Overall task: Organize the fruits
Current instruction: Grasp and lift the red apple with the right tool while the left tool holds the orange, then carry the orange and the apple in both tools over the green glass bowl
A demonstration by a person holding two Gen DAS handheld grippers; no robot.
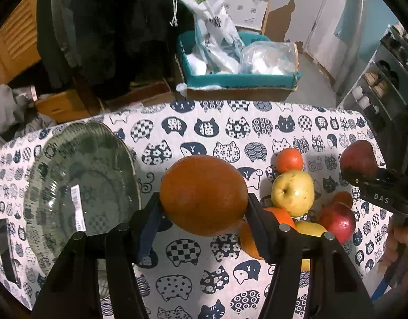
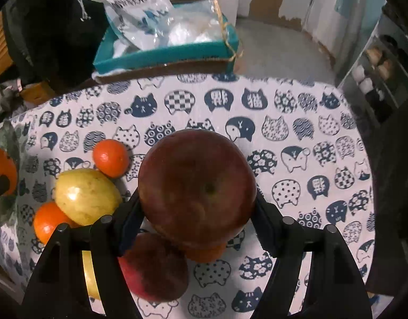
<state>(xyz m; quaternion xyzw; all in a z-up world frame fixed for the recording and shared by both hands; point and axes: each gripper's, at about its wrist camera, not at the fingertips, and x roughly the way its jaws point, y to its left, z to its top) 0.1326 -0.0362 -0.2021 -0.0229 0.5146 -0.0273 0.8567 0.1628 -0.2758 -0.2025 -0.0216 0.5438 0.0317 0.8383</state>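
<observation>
In the left wrist view, the left gripper (image 1: 204,207) at centre frame is clenched on a large round orange (image 1: 204,194), held clear above the cat-print tablecloth (image 1: 257,127). The ribbed green glass plate (image 1: 78,186) sits at left, likely the orange's destination. At right, a yellow apple (image 1: 293,192), a small tangerine (image 1: 289,159) and a red apple (image 1: 337,222) cluster together.

In the right wrist view, the right gripper (image 2: 197,212) grasps a big dark-red apple (image 2: 197,191) at centre, lifted above the pile at lower left, probably for sorting elsewhere.
</observation>
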